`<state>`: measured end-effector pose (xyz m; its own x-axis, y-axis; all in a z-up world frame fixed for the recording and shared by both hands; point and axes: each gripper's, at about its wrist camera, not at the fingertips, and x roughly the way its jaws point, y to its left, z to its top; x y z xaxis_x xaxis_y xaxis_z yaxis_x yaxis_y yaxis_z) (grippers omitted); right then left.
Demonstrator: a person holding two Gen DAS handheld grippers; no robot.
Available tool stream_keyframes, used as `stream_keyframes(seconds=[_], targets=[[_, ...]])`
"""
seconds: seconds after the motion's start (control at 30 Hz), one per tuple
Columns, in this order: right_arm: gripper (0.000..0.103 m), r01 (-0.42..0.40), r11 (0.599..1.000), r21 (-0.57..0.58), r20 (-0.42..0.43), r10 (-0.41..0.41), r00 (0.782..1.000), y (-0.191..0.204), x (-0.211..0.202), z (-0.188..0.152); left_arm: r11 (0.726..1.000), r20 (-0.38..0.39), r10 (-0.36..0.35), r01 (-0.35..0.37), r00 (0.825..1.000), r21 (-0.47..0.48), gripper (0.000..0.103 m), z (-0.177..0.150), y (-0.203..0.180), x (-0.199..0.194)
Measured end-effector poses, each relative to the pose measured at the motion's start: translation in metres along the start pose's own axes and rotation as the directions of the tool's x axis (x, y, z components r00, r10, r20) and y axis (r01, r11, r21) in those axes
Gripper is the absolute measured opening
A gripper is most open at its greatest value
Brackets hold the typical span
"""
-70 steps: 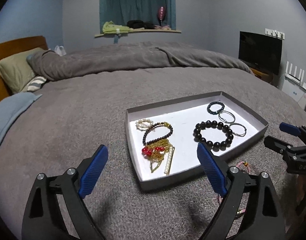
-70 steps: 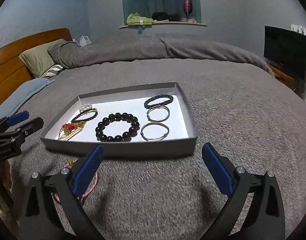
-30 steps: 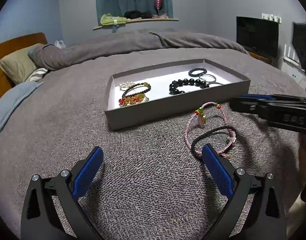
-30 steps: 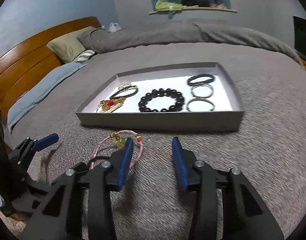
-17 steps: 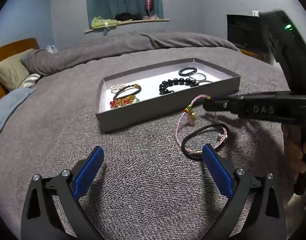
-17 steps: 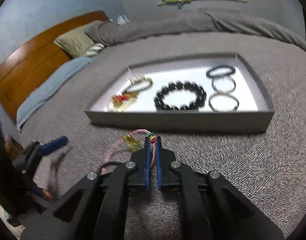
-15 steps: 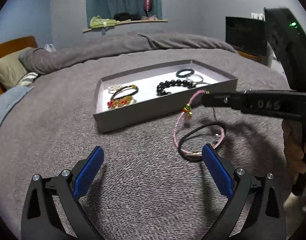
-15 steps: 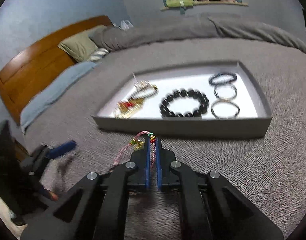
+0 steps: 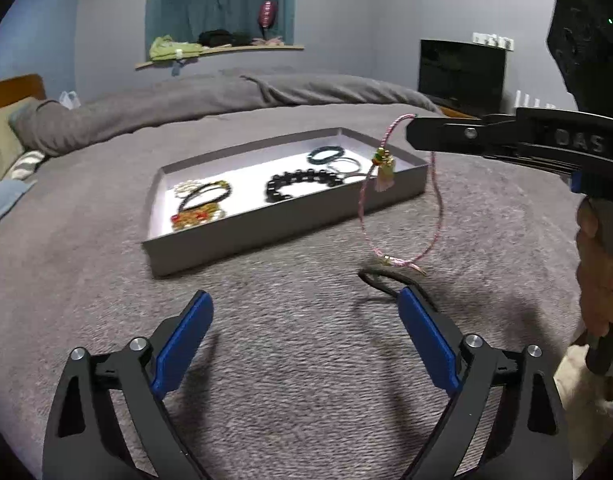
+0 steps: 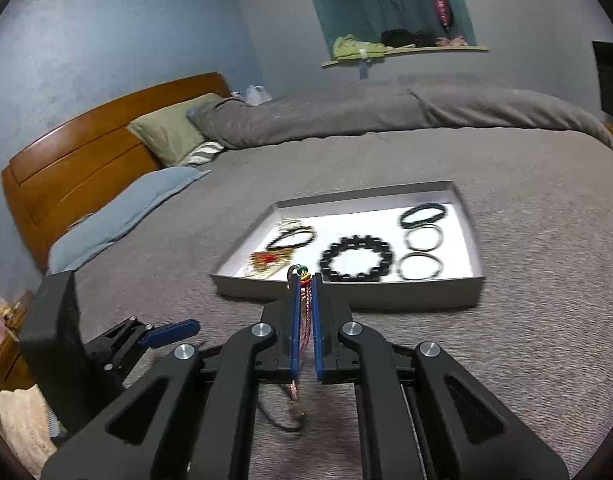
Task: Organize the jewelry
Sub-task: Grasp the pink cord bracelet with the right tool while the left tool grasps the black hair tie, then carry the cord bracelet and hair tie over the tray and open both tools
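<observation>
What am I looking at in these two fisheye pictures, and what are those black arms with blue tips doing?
There is no robot here. A person holds a two-finger tool in each hand, and each tool carries a camera looking forward along its fingers.

The left wrist view shows the left hand-held gripper at the bottom, open and holding nothing. Entering from the right of that view is the right hand-held gripper, shut on a pink cord bracelet that hangs in the air above the grey bedspread. A black hair tie lies on the bedspread just below it.

The right wrist view looks along the right tool's own fingers, with the pink cord pinched between the blue pads.

Beyond sits a shallow grey tray holding a black bead bracelet, thin bangles and a gold and red piece.
</observation>
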<state>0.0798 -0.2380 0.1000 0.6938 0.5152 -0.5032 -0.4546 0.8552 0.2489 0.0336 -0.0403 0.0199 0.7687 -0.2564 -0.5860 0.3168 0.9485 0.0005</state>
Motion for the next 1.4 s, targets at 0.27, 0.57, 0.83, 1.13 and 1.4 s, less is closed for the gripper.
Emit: stream_keyframes(seconds=[0.27,0.57,0.83,1.13,1.4], targets=[[0.005,0.054,0.998,0.033,0.021,-0.055,0.998,-0.022,-0.008,-0.001,0.996,-0.036,-0.081,0.082,0.996,0.044,0.083,-0.005,-0.019,0.007],[0.005,0.048,0.998,0.033,0.010,-0.049,0.999,-0.022,-0.005,-0.003,0.987,-0.068,-0.048,0.058,0.997,0.150,0.031,-0.013,-0.036,0.018],[0.005,0.053,0.998,0.035,0.009,-0.053,0.999,-0.023,-0.005,-0.004,0.985,-0.054,-0.098,0.105,0.994,0.140,0.005,-0.011,-0.033,0.007],[0.005,0.053,0.998,0.032,0.021,-0.053,0.998,-0.021,-0.010,-0.004,0.990,-0.025,-0.092,0.095,0.995,0.108,0.005,-0.002,-0.023,-0.002],[0.005,0.042,0.999,0.017,0.028,-0.042,0.999,-0.014,-0.010,0.001,0.996,0.022,-0.035,0.033,0.999,0.087,0.005,0.023,-0.002,-0.011]])
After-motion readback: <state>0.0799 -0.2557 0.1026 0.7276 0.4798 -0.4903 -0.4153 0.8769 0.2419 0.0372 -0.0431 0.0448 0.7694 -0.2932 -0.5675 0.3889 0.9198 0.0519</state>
